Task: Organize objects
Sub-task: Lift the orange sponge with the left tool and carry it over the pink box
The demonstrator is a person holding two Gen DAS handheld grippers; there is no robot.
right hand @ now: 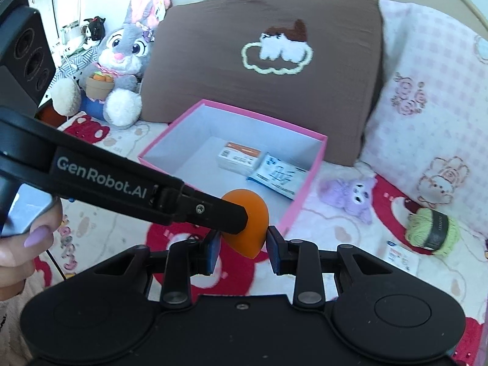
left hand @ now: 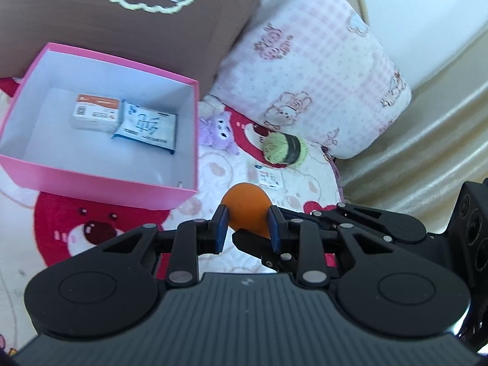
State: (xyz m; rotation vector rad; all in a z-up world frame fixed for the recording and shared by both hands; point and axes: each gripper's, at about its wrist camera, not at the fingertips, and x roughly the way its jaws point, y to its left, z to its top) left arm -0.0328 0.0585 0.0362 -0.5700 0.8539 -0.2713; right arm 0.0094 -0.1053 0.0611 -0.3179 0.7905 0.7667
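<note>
Two packets [left hand: 122, 119] in box [left hand: 100, 183] (pillow [left hand: 122, 30] behind).

sponge [right hand: 248, 225] – matt, smooth | box [left hand: 91, 180] – matt card | pillow [right hand: 259, 97] – cloth

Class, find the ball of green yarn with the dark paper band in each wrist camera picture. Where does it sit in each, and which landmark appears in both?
Left wrist view: the ball of green yarn with the dark paper band lies right of centre on the printed bedspread, just below the pink checked pillow.
Right wrist view: it lies at the right edge, below the same pillow.
Shared landmark: the open pink cardboard box.
</note>
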